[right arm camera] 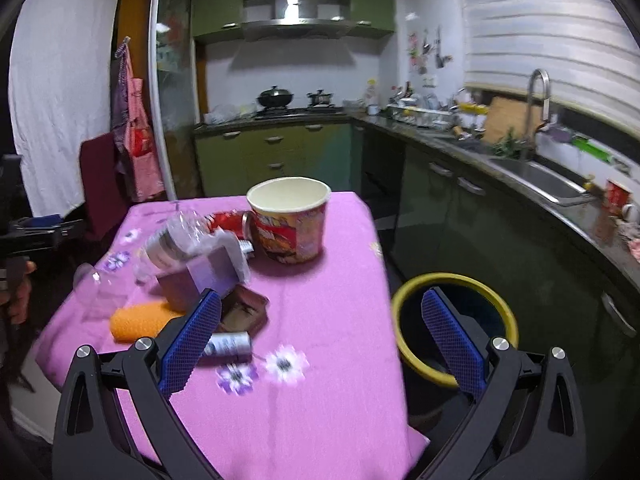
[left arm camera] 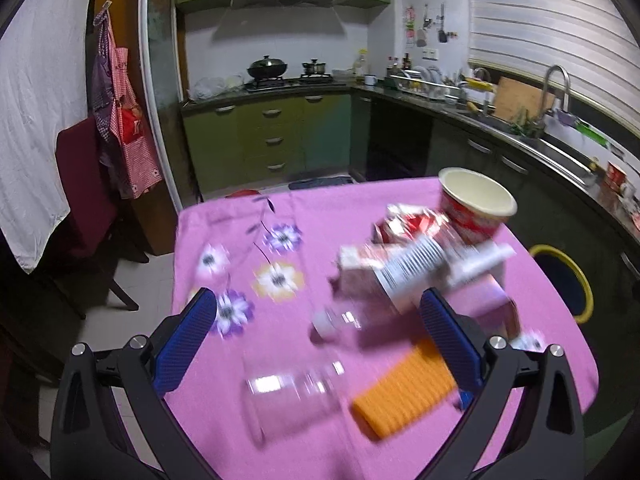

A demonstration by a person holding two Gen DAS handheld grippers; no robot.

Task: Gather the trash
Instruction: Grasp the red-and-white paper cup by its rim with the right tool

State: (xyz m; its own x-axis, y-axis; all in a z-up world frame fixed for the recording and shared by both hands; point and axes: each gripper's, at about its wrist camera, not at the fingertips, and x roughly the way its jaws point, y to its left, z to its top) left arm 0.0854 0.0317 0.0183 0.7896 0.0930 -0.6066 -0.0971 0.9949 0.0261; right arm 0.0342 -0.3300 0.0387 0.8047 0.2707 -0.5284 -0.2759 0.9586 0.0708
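Left wrist view: left gripper (left arm camera: 316,322) jaws wide, empty, over clear bottle (left arm camera: 294,394). Right gripper (right arm camera: 320,332) jaws wide, empty; bin (right arm camera: 408,286) beside table, ready for drops.

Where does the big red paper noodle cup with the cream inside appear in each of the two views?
Left wrist view: red paper noodle cup upper right, at the far right part of the pink tablecloth.
Right wrist view: same cup near centre, upright on the cloth.
Shared landmark: yellow-rimmed bin beside the table.
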